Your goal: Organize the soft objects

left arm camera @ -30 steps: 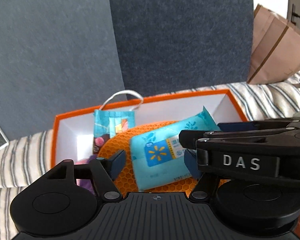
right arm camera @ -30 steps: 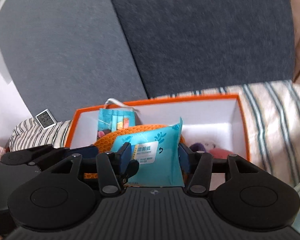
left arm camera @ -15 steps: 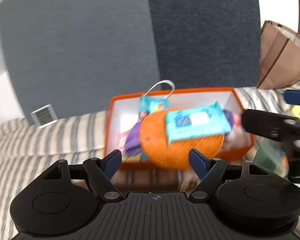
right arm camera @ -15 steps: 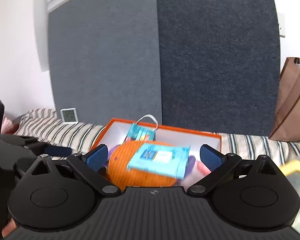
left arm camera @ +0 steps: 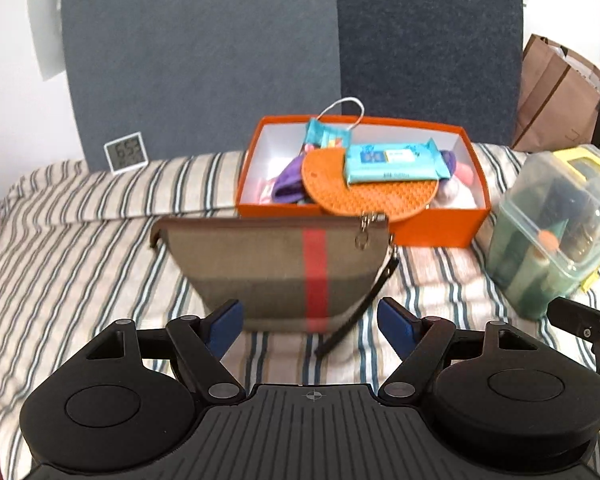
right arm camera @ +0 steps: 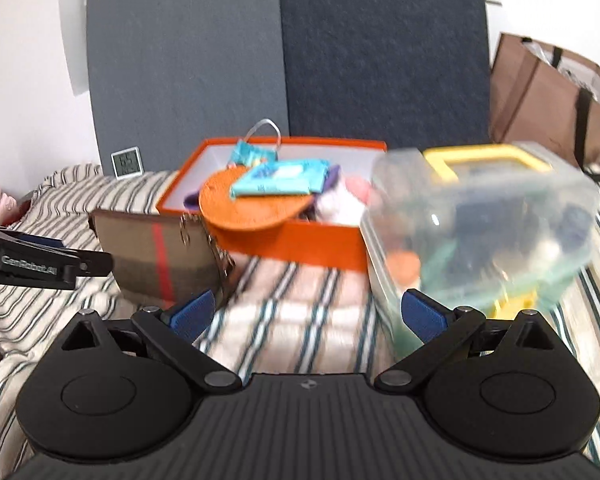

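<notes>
Two hand-held tongs hover over a bed with a striped cover, both empty. The left tongs are spread wide and released, blue fingertips pointing at a brown fabric pouch with a red stripe, which stands upright on the bed just ahead. The right tongs are likewise released and hold nothing; they face bare striped cover, with a clear plastic container with a yellow handle close on their right.

Beyond the pouch sits an open orange box, where the soft things have collected. A round orange mat lies on top, overhanging the near rim. A light blue wipes pack rests on the mat. Purple cloth, pink items and a small patterned packet with a white loop sit around and behind them.

By my reading, one placement into the box is done and the next pick has not begun. The pouch looks the likeliest candidate: the left tongs would need to move forward and close across its top edge or side.

The left view shows the pouch whole, zipper pull included, and part of the right tongs at its right edge. The right view is blurred, but shows the container large and one arm of the left tongs at far left. Farthest back are a small digital display, grey wall panels, and a brown paper bag.
</notes>
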